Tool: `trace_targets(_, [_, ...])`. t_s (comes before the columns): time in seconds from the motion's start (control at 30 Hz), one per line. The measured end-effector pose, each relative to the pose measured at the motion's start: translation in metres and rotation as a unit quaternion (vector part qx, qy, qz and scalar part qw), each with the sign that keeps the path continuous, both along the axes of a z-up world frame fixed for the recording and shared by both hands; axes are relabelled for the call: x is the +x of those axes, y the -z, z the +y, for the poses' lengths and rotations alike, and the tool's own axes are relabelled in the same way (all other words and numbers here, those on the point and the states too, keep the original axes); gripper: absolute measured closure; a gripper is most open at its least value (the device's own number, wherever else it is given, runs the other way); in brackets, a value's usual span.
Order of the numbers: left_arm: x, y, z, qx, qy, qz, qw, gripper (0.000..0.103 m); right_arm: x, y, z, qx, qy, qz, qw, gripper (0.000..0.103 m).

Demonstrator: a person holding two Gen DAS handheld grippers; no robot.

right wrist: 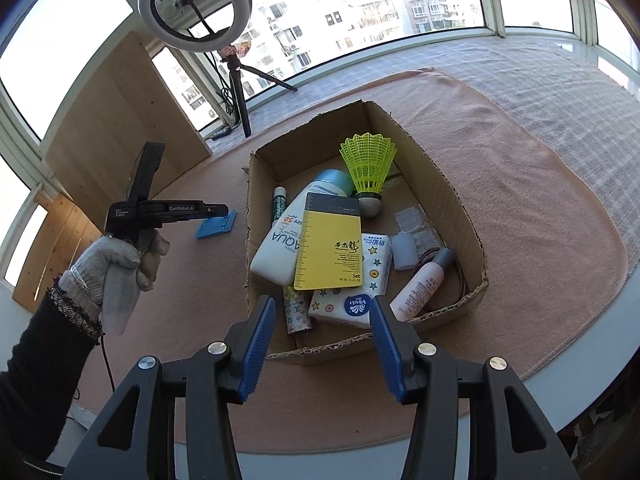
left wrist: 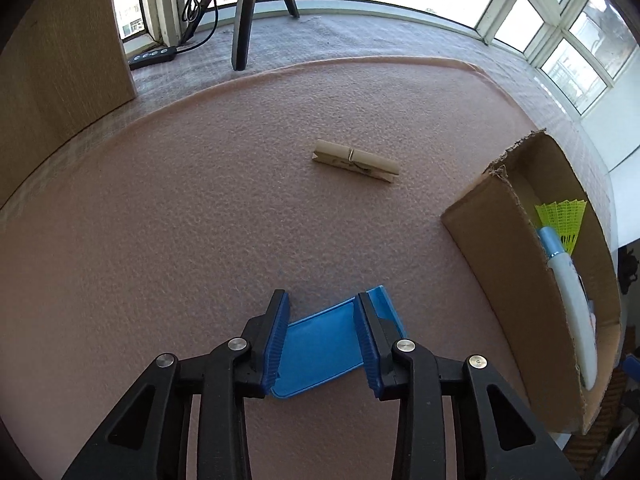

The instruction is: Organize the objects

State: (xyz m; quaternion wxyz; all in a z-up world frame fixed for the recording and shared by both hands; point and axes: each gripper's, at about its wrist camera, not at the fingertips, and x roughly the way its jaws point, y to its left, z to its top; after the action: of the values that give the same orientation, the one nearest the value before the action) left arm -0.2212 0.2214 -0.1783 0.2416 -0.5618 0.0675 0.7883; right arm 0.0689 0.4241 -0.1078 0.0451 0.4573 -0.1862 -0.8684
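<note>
Sunny windows ran all around the bench, and a pink cloth (left wrist: 180, 240) covered most of its top. I held my left fingers (left wrist: 322, 340) spread apart, one on each side of a flat blue plastic piece (left wrist: 320, 344) that lay on the cloth. They had not squeezed it. I think I held them wide so the piece would fit in between before I grabbed it.

A wooden clothespin (left wrist: 355, 162) lay farther off, toward the window edge of the cloth. It was alone and untouched.

The cardboard box (right wrist: 436, 184) sat near the bench's front edge. It already held a yellow shuttlecock (right wrist: 368, 162), a white sunscreen bottle (right wrist: 280, 248), a yellow notepad (right wrist: 330, 248) and a tissue pack (right wrist: 352, 300).

My right fingers (right wrist: 322, 344) hung over the box, apart and empty, I think out of my other hand's way.
</note>
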Motion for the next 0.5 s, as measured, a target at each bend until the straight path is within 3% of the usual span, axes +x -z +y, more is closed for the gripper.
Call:
trace_targets(0.23, [0.048,-0.001,-0.013,0.005,0.006,0.011,0.9999,0.067,-0.005,-0.002,-0.023,-0.004,-0.029,0.006,1.0,0.058])
trace_targets(0.5, [0.092,-0.001,-0.038,0.04,-0.035,0.009,0.9985,0.07,-0.013,-0.011,-0.056,-0.015,-0.076,0.018,0.997,0.058])
